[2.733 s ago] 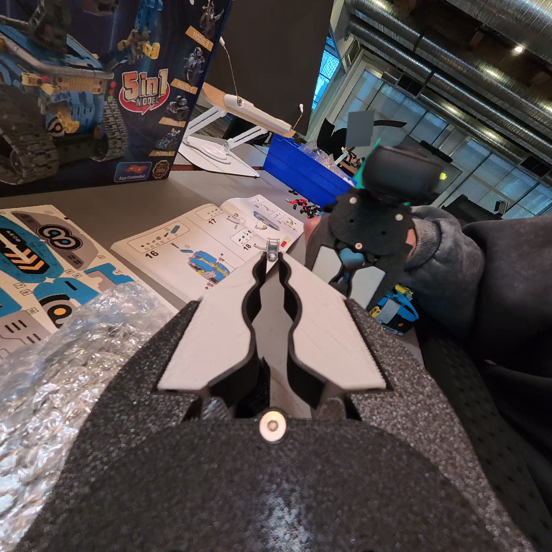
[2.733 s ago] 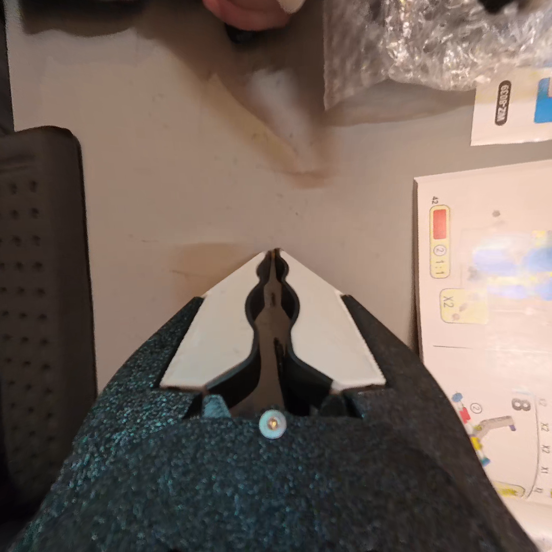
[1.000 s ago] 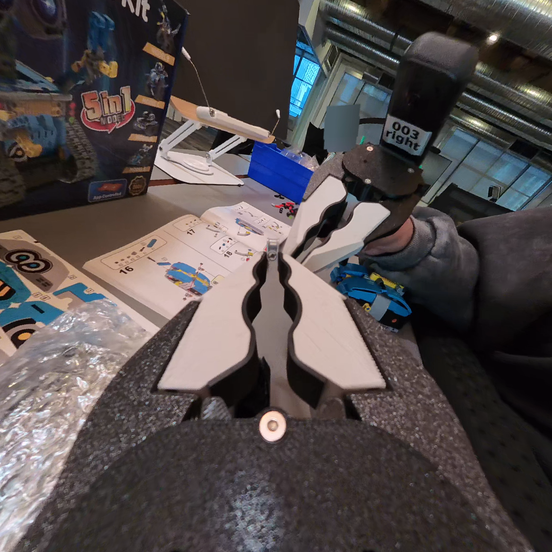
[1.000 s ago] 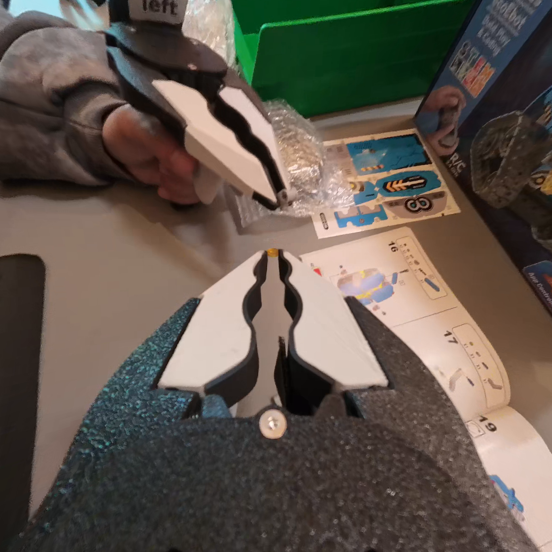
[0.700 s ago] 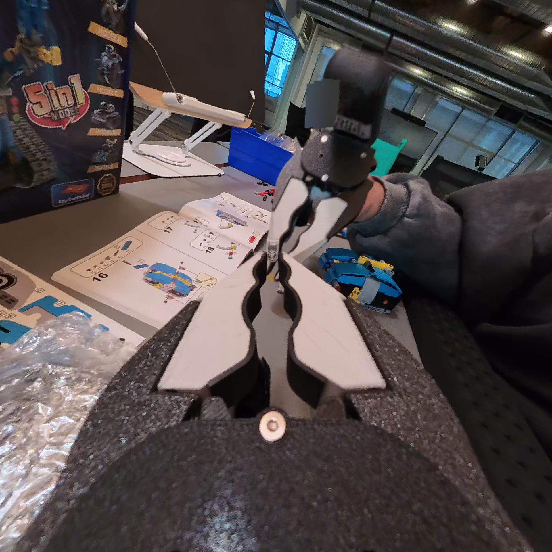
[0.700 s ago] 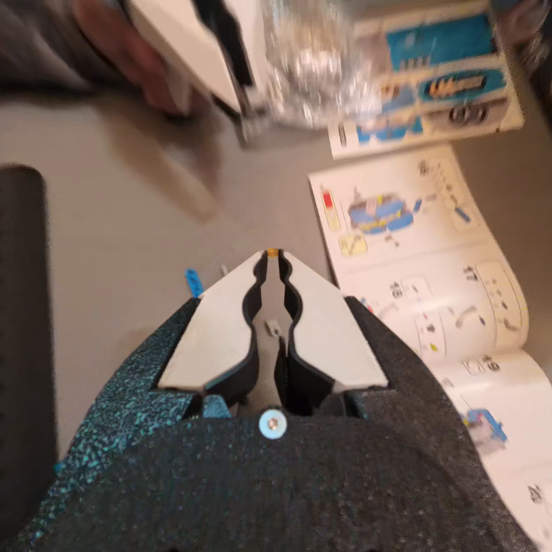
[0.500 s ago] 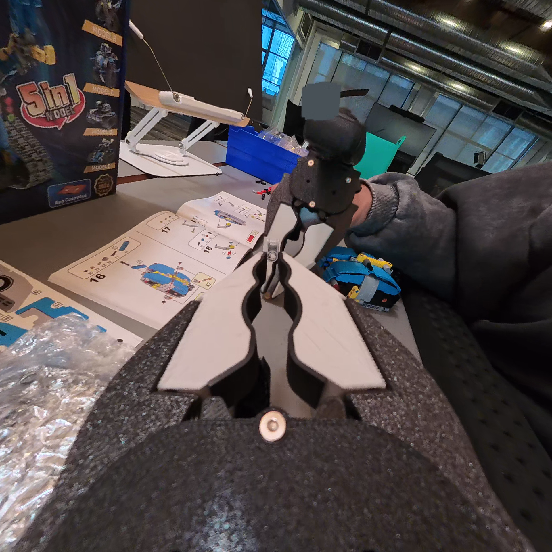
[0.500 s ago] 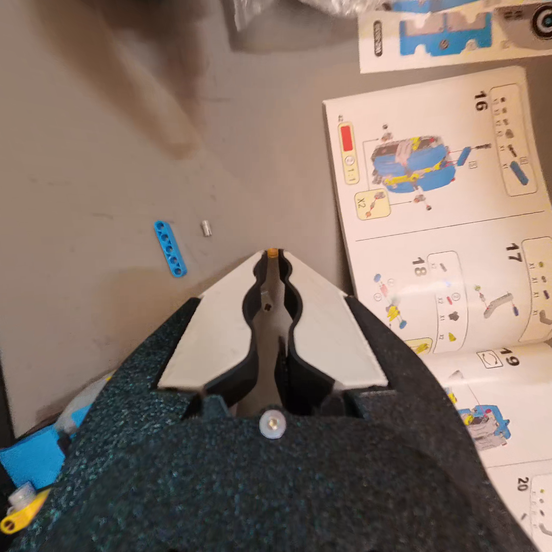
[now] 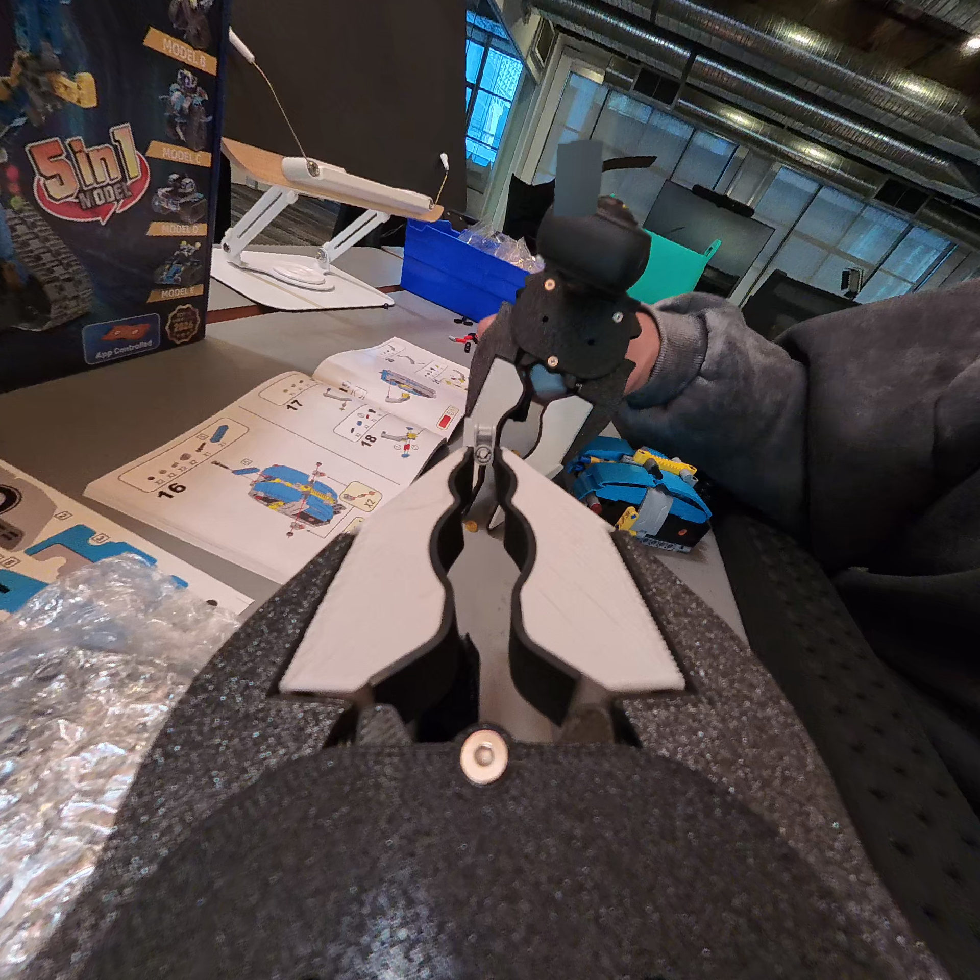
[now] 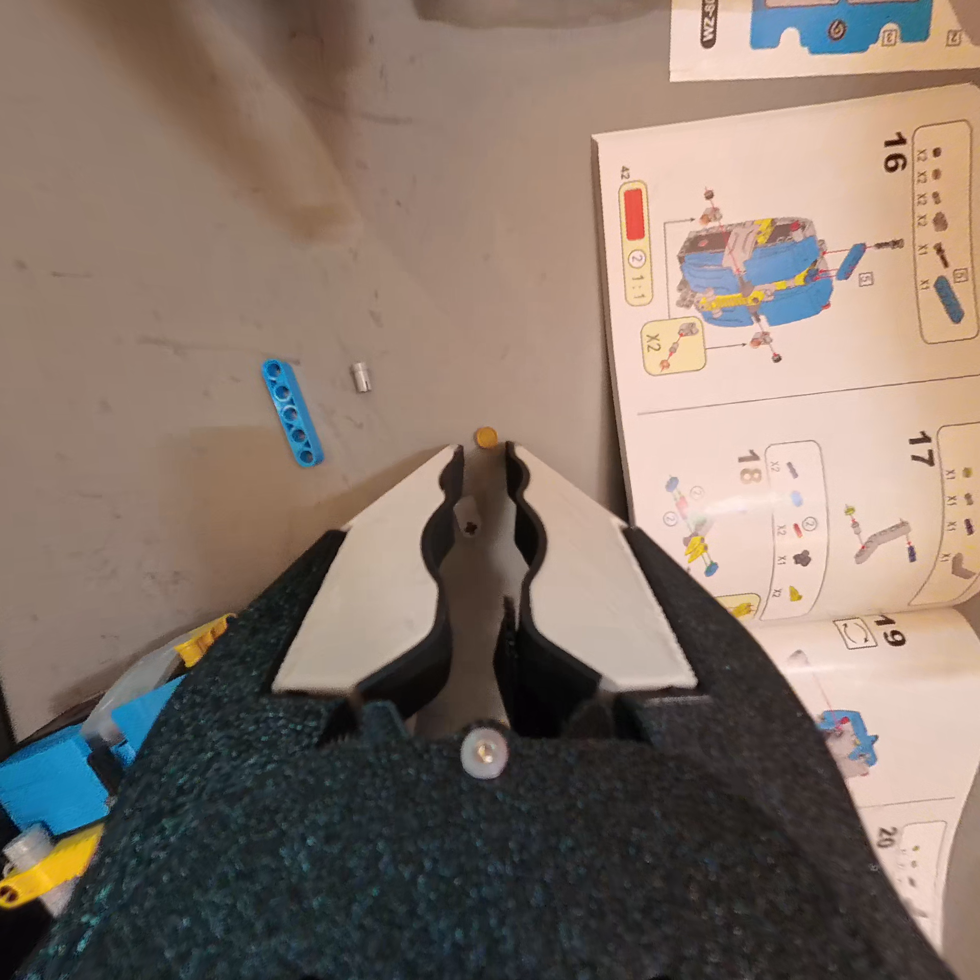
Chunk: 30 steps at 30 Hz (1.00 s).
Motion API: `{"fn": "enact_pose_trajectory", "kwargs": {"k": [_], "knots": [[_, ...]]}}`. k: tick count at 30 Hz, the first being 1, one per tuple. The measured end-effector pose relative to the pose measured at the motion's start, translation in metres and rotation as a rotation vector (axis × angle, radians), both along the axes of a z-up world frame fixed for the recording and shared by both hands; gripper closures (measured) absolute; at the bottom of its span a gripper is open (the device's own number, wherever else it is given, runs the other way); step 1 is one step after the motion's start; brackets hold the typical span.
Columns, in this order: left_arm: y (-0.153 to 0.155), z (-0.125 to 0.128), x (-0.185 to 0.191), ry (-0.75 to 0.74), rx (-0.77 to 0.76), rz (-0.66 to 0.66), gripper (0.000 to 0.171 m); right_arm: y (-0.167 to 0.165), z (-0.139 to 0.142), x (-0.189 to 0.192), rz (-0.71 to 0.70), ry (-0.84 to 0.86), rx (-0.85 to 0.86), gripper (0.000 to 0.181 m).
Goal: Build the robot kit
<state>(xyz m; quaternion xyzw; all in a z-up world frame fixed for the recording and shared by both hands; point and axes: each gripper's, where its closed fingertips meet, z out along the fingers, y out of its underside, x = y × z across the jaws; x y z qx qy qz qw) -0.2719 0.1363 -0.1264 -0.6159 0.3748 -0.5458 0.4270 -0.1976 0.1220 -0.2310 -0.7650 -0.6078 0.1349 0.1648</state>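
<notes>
The left gripper has its jaws pressed together on a small grey plastic connector piece, pinched at the tips and held above the grey table. The right gripper, pointing straight down at the table, has its jaws slightly spread and holds nothing. A small round yellow stud lies on the table just past its tips, and a small grey piece lies between its fingers.

To the left of the yellow stud lie a flat blue plastic beam with a row of holes and a tiny grey sleeve. To the right lies an open white instruction booklet with printed build diagrams and step numbers. A partly built blue, yellow and black brick model sits at the near right, mostly hidden behind the right gripper's body in its own view.

Crumpled clear bubble wrap lies at the near left over a blue sticker sheet. At the far left a dark printed toy box is cut off by the frame. Farther off stand a white folding stand and a blue plastic bin.
</notes>
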Motion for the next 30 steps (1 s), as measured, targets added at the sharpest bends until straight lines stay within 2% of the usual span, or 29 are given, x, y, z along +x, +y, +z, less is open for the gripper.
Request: {"fn": "enact_pose_trajectory", "kwargs": {"k": [6,7,12,14,16,18,20,22,25,30], "knots": [[0.0,0.0,0.0,0.0,-0.001,-0.002,0.165,0.001,-0.002,-0.003,0.051,-0.069,-0.02,0.167],[0.0,0.0,0.0,0.0,-0.001,-0.003,0.165,0.002,-0.002,-0.004,0.053,-0.06,-0.027,0.174],[-0.002,0.0,0.0,-0.002,-0.003,-0.017,0.165,0.003,-0.002,-0.006,0.062,-0.055,-0.025,0.174],[-0.006,0.004,0.0,-0.044,-0.046,-0.056,0.165,0.005,0.002,-0.009,0.047,-0.02,-0.011,0.175],[-0.013,0.02,-0.004,-0.181,-0.158,-0.136,0.165,0.005,0.023,-0.021,0.017,0.101,0.014,0.175],[-0.016,0.04,-0.012,-0.345,-0.291,-0.215,0.166,0.006,0.071,-0.046,-0.022,0.332,0.097,0.175],[-0.02,0.048,-0.015,-0.436,-0.401,-0.281,0.166,-0.002,0.125,-0.066,-0.036,0.551,0.198,0.175],[-0.025,0.056,-0.017,-0.521,-0.498,-0.352,0.166,-0.01,0.154,-0.076,-0.037,0.646,0.326,0.175],[-0.031,0.061,-0.016,-0.6,-0.598,-0.425,0.166,-0.015,0.164,-0.085,-0.043,0.669,0.445,0.175],[-0.033,0.063,-0.013,-0.661,-0.684,-0.466,0.166,-0.015,0.162,-0.087,-0.069,0.707,0.493,0.175]]}}
